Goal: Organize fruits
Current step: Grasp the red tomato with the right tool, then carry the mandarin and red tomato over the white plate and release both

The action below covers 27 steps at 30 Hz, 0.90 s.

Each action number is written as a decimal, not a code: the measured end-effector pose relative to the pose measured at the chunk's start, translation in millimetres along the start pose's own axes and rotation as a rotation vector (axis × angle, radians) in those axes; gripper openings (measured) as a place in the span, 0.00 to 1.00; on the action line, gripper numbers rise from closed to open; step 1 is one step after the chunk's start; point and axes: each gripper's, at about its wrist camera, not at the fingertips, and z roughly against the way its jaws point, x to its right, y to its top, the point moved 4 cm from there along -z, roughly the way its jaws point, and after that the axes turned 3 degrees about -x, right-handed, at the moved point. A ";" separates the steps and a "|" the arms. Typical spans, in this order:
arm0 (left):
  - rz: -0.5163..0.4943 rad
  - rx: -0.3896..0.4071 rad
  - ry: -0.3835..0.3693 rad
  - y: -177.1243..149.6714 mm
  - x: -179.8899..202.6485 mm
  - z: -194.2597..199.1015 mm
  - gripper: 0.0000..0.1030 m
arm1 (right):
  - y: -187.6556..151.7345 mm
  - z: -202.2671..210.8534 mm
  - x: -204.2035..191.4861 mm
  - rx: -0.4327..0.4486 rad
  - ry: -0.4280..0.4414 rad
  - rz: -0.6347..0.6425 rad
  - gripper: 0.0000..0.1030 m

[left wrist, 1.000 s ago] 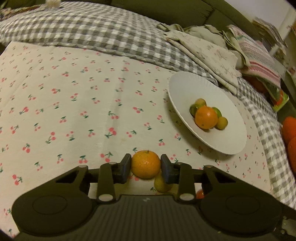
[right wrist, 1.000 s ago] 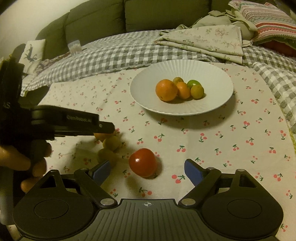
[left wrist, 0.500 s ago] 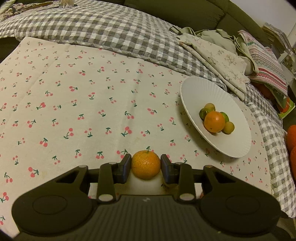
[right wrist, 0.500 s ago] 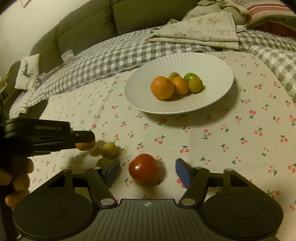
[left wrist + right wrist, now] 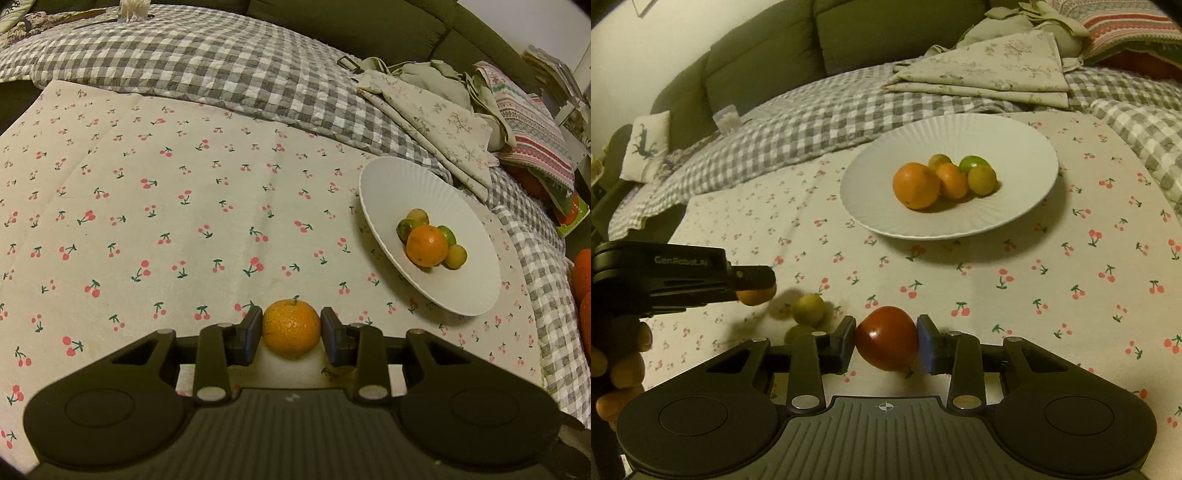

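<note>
Orange mandarin clamped in left gripper fingers; red tomato clamped in right gripper. White plate w/ fruit beyond.

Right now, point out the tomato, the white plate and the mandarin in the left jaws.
tomato [image 5: 886,338], right wrist view, middle of its red skin.
white plate [image 5: 1027,147], right wrist view, bare inner wall.
mandarin [image 5: 291,329], left wrist view, middle of its peel.
</note>
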 end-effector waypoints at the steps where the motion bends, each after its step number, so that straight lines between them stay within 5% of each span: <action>1: 0.000 0.000 0.000 0.2 -0.1 0.2 0.32 | 0.5 1.0 -0.5 0.004 0.000 0.001 0.34; 19: -0.052 0.083 -0.045 14.2 16.2 12.6 0.32 | 20.2 31.8 24.5 0.108 -0.011 -0.085 0.34; 27: -0.191 0.129 -0.120 11.6 49.3 9.9 0.32 | 30.0 41.4 44.3 0.157 -0.042 -0.153 0.34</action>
